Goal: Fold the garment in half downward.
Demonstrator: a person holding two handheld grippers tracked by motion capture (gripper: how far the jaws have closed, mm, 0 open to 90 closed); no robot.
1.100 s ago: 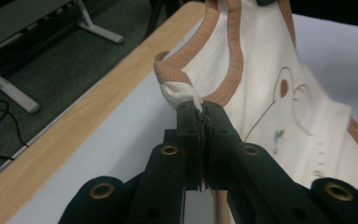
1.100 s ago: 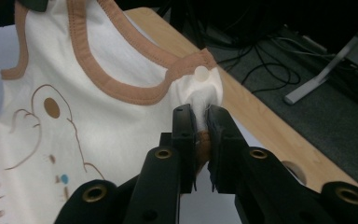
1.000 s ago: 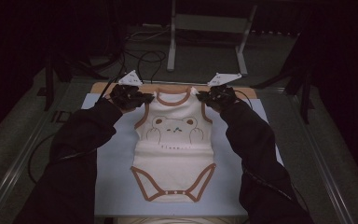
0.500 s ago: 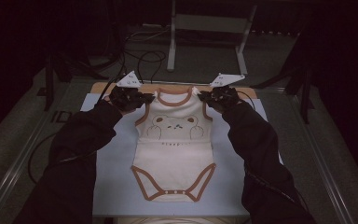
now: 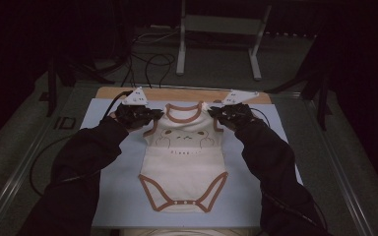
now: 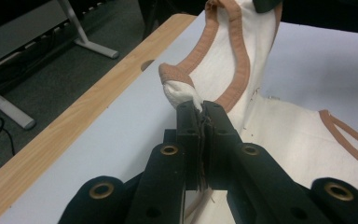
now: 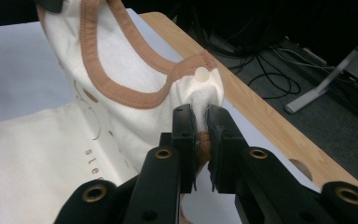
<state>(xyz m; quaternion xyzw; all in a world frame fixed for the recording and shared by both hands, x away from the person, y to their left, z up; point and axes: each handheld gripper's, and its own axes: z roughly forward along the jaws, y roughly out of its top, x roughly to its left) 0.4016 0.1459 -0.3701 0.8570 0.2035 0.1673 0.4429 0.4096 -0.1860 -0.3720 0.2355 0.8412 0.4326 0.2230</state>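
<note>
Each of the 2 grippers, left gripper and right gripper, has its fingers clamped on a shoulder of the baby bodysuit (bear print up), apparently to spread it flat mid-frame on the surface.

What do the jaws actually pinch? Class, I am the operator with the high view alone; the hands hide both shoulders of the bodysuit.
Observer: The left gripper is shut on the bunched white cloth of one shoulder of the bodysuit, just below its brown trim.
Operator: And the other one?
Observer: The right gripper is clamped on the other shoulder, right under a small white snap.
Operator: Is the collar lying flat?
Observer: No, the brown neckline rises off the pale blue mat between the two grips.
</note>
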